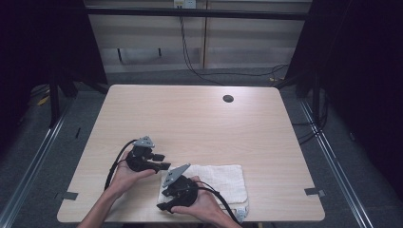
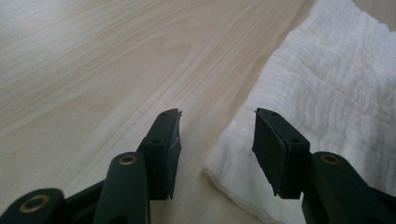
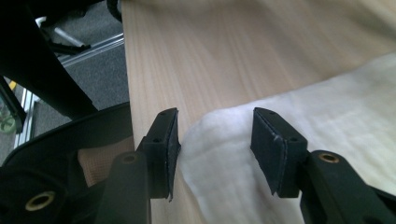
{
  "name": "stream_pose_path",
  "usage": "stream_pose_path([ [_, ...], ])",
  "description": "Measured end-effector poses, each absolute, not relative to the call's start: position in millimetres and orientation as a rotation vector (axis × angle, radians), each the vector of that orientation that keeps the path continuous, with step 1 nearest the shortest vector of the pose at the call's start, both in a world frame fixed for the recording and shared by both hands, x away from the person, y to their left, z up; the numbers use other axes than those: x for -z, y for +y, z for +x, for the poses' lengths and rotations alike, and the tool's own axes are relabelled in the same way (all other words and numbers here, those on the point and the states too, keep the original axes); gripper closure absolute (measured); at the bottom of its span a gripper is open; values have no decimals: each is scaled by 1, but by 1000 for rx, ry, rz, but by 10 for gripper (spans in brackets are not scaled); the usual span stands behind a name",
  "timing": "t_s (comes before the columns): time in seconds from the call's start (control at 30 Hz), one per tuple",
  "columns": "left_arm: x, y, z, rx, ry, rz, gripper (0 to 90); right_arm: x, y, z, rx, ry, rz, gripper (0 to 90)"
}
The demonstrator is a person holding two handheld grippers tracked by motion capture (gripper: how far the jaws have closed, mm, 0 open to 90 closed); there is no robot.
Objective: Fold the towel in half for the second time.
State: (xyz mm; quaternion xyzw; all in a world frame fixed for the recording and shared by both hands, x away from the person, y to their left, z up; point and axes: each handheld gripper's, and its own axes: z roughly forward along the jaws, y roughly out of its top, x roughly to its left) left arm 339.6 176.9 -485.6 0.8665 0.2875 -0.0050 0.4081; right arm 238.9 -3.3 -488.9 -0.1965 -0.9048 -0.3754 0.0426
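Towel: the white towel lies folded flat on the table, near its front edge, right of centre.
Left gripper: jaws apart and empty, poised just beside the towel's left end; a corner lies just ahead of them in the left gripper view.
Right gripper: jaws wide and empty, low over the near-left corner of the towel.
Step in hand: you appear to be lining up on the left corners for another fold, though no grip is made.
Next move: lower each pair astride a corner, then close.
Hard to make out: your right hand covers the towel's near edge; layer count is unclear.
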Motion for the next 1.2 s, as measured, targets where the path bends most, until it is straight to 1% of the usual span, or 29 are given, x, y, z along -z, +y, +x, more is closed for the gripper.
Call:
stream_pose_path([
  [0.2, 486, 183, 341, 4, 748, 2186, 489, 494, 2, 231, 1155, -2851, -551, 517],
  [0.27, 486, 185, 342, 13, 755, 2174, 489, 495, 3, 227, 1161, -2900, -540, 553],
  [0.4, 487, 186, 341, 7, 768, 2176, 488, 499, 0, 218, 1236, -2943, -531, 583],
  [0.6, 490, 188, 340, 15, 776, 2183, 477, 498, -1, 223, 1224, -2959, -561, 754],
  [0.7, 493, 187, 339, 33, 785, 2183, 479, 498, -2, 224, 1224, -2943, -611, 809],
  [0.83, 497, 184, 336, 48, 751, 2222, 486, 497, -4, 227, 1216, -2927, -618, 827],
  [0.97, 497, 183, 337, 42, 741, 2226, 520, 498, -4, 228, 1223, -2894, -653, 830],
  [1.07, 497, 180, 332, 39, 697, 2251, 581, 498, -5, 230, 1218, -2878, -663, 832],
  [1.17, 496, 175, 327, 5, 677, 2277, 671, 498, -5, 231, 1217, -2872, -671, 836],
  [1.2, 496, 174, 326, 10, 676, 2281, 719, 498, -5, 231, 1218, -2872, -675, 837],
])
